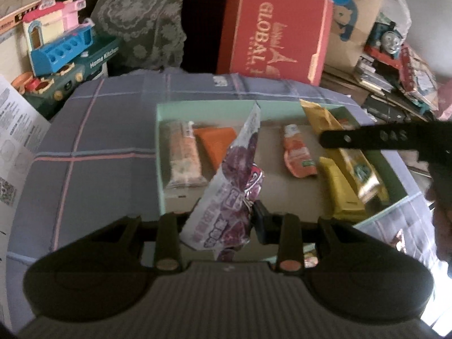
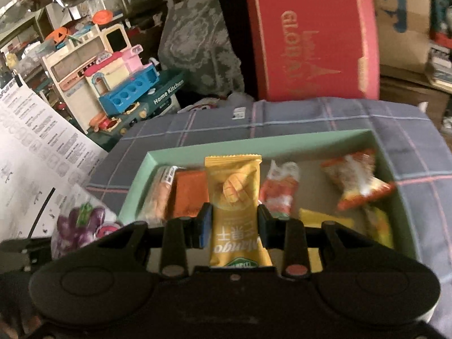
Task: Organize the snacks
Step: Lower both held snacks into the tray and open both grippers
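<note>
Left tool [image 1: 223, 217] clenched on a purple grape-print snack packet [image 1: 231, 180], held tilted above the near edge of the pale green box [image 1: 203, 106]. Right tool [image 2: 233, 223] clenched on a yellow mango packet [image 2: 236, 200], upright, over the box's near side. Box sits on the plaid-covered surface [image 1: 99, 141]. Inside, left end: a pale orange bar [image 1: 183, 158] lying beside an orange wedge-shaped pack [image 1: 216, 144]. Middle: a small orange-and-white pouch [image 1: 298, 155]. Right end: yellow packets [image 1: 339, 189] piled together. Red carton [image 1: 276, 25] stands behind the surface; toy kitchen set [image 1: 65, 48] off to the left.
</note>
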